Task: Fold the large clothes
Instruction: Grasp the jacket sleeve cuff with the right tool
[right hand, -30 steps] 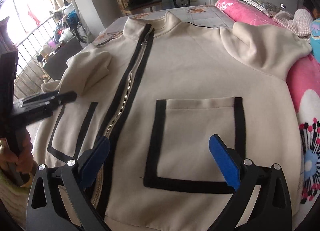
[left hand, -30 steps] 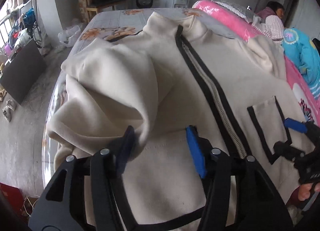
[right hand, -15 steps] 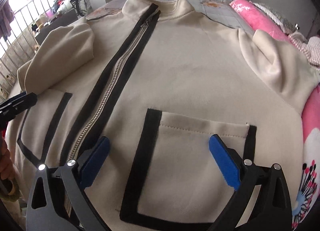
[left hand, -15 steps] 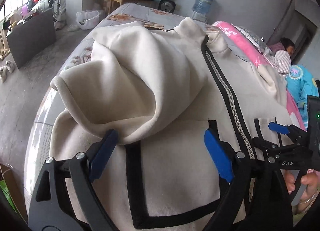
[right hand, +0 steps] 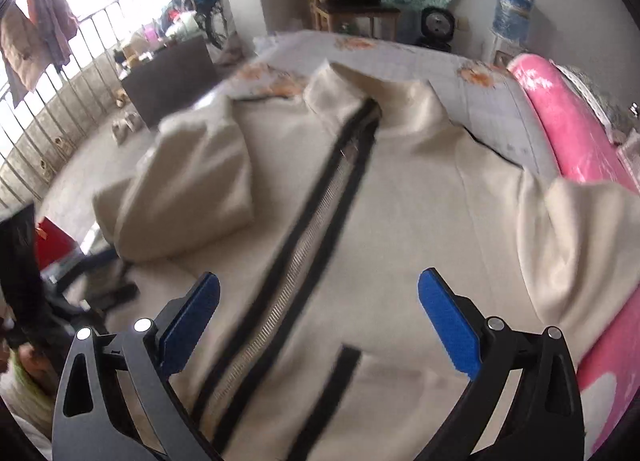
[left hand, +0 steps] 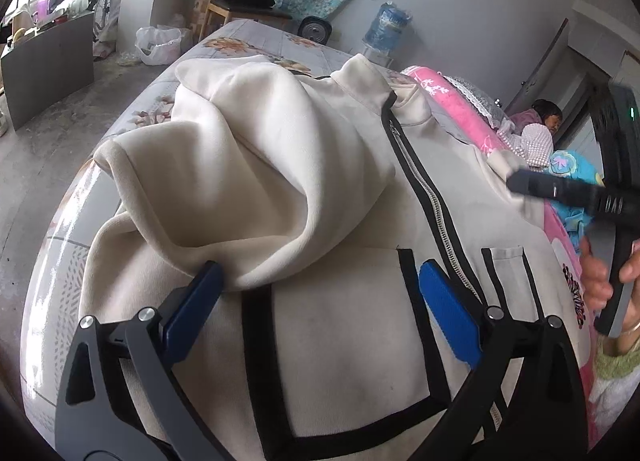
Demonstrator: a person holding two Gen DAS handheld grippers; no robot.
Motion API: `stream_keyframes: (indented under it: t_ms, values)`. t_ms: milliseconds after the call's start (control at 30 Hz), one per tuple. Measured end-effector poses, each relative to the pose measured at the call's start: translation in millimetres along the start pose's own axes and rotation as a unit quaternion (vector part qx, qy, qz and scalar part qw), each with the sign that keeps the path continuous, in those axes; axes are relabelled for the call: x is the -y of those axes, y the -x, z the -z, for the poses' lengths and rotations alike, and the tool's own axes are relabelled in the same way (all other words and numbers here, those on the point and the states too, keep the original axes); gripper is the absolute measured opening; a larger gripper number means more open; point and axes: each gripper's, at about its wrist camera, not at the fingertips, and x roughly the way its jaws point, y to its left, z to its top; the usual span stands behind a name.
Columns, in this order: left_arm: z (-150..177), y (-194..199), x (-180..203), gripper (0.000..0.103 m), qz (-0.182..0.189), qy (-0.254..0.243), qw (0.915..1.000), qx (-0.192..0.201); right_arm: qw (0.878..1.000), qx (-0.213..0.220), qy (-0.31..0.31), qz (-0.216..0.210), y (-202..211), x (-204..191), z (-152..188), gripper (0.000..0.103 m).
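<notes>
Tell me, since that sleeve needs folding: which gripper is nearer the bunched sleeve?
Left. The left gripper sits at the sleeve edge; the right gripper hovers over the zipper.

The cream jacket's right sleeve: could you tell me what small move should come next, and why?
Probably the right gripper, jaws open and empty, should travel to the right sleeve and grip it. That sleeve lies spread toward the pink blanket, while the left sleeve is already folded onto the jacket.

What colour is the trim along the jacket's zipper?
Black trim on a cream jacket; clearest in the left wrist view.
</notes>
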Motion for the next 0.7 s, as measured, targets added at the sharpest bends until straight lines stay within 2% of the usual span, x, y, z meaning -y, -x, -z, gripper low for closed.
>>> stream_keyframes:
  t_ms: [100, 133, 267, 400, 467, 533, 567, 633, 700]
  values:
    - [0, 1, -3, 0.095, 0.005, 0.009, 0.9999, 0.001, 0.997, 0.010, 0.037, -0.073, -21, -39, -52, 0.097]
    - [0, 1, -3, 0.095, 0.007, 0.011, 0.9999, 0.001, 0.995, 0.005, 0.054, -0.081, -33, -54, -65, 0.097]
    - [1, 3, -7, 0.095, 0.015, 0.024, 0.9995, 0.010, 0.989, -0.035, 0.106, -0.100, -90, -110, -104, 0.096]
    - [2, 4, -8, 0.095, 0.017, 0.033, 0.9992, 0.015, 0.983, -0.076, 0.151, -0.068, -146, -143, -117, 0.083]
    - [3, 5, -7, 0.095, 0.014, 0.035, 0.9991, 0.018, 0.981, -0.098, 0.157, -0.056, -165, -146, -115, 0.074]
    - [4, 5, -6, 0.095, 0.010, 0.035, 0.9991, 0.020, 0.981, -0.114, 0.150, -0.048, -176, -137, -115, 0.052]
    - [3, 4, -5, 0.095, 0.007, 0.034, 0.9992, 0.021, 0.981, -0.118, 0.146, -0.050, -179, -133, -114, 0.046]
    - [4, 5, -2, 0.095, -0.002, 0.030, 0.9994, 0.016, 0.982, -0.113, 0.134, -0.064, -171, -124, -113, 0.028]
    - [1, 8, 1, 0.095, -0.013, 0.032, 0.9993, 0.009, 0.985, -0.099, 0.124, -0.070, -153, -116, -112, 0.021]
